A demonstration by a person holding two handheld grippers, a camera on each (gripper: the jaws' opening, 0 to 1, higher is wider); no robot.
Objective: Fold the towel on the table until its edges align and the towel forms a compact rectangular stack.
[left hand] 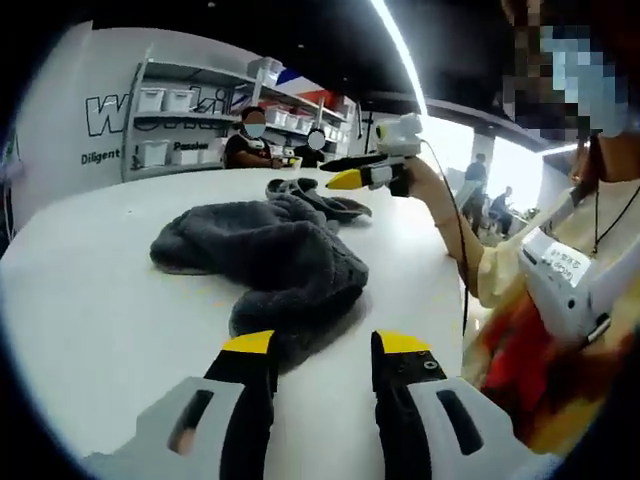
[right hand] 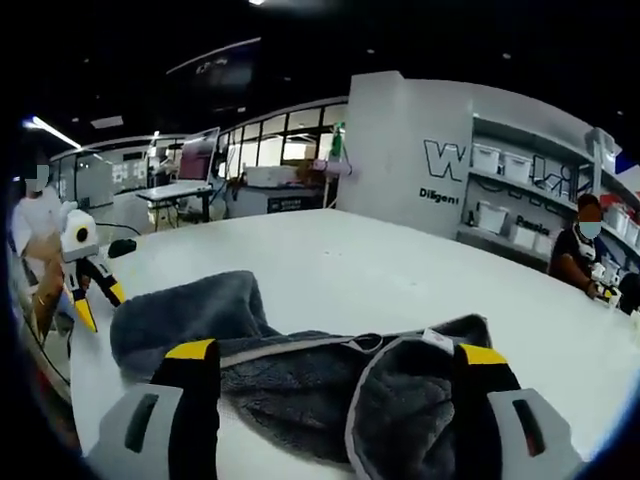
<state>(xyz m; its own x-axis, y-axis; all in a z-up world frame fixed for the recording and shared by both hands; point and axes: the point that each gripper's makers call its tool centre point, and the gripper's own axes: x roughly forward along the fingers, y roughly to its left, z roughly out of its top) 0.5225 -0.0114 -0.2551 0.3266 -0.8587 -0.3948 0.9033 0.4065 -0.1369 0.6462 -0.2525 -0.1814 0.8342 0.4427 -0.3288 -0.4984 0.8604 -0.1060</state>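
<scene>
Both tools stand with jaws spread wide and nothing between them. Seen in the left gripper view, the left tool [left hand: 323, 352] hovers low over the white tabletop [left hand: 90, 300], its yellow-tipped jaws just short of the near edge of the dark grey towel [left hand: 275, 262]; whether they touch the cloth cannot be told. That towel lies crumpled in a loose heap near the middle of the tabletop, unfolded. Beyond it, the right tool [left hand: 345, 178] is held above the far end of the towel by a person's hand [left hand: 420, 180].

From the right gripper view, the right tool [right hand: 340, 352] has its jaws set on either side of the towel [right hand: 300, 370], whose paler hem curls between them. Off to the left, the left tool [right hand: 95, 295] hangs beside the towel's far corner.

Shelves [left hand: 185, 120] against the back wall carry white storage bins [left hand: 152, 98]; their contents cannot be made out.
</scene>
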